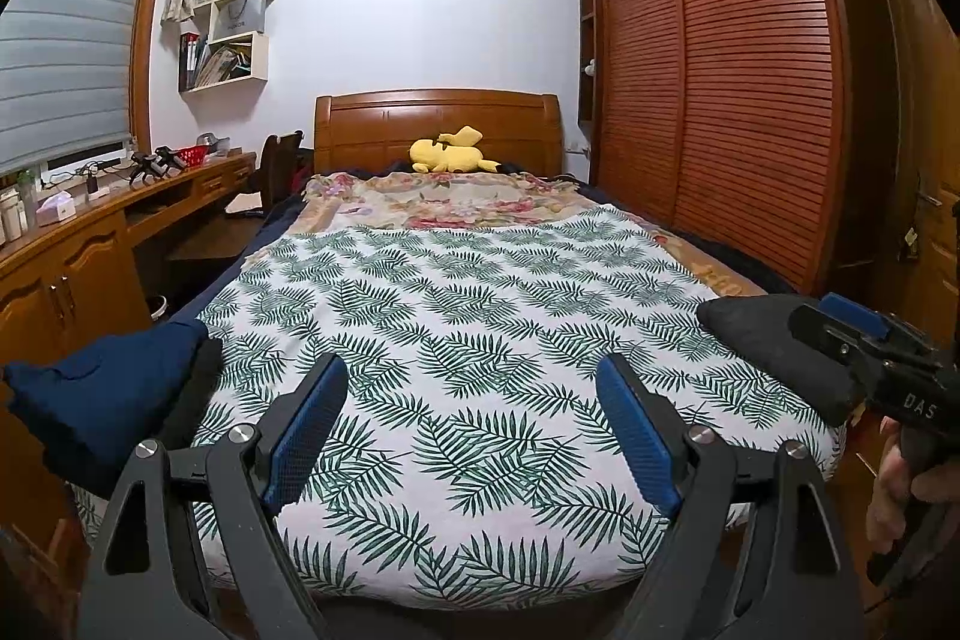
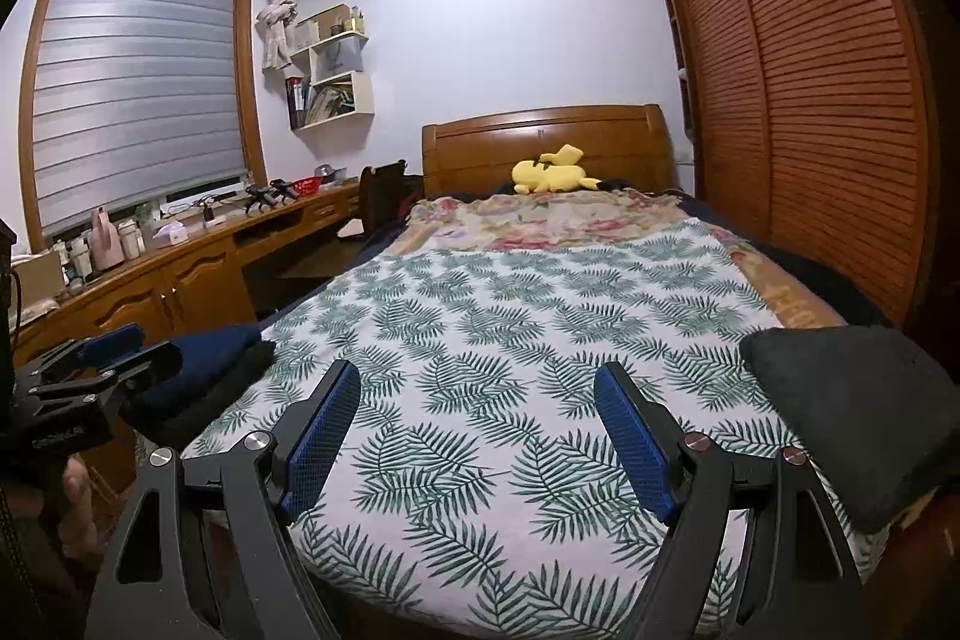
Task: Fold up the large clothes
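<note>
Hovering wide apart over the bed's near end, the left gripper (image 1: 474, 424) and right gripper (image 2: 477, 430) hold nothing. Folded navy clothes (image 1: 114, 388) lie at the leaf-print sheet's (image 1: 480, 304) left corner, a dark garment (image 2: 852, 406) at its right, long axes toward the headboard (image 1: 438, 124).

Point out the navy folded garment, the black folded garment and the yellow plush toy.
navy folded garment (image 1: 114, 388), left wrist view, middle of its top face.
black folded garment (image 2: 852, 400), right wrist view, centre of its top.
yellow plush toy (image 1: 450, 153), left wrist view, its body.
</note>
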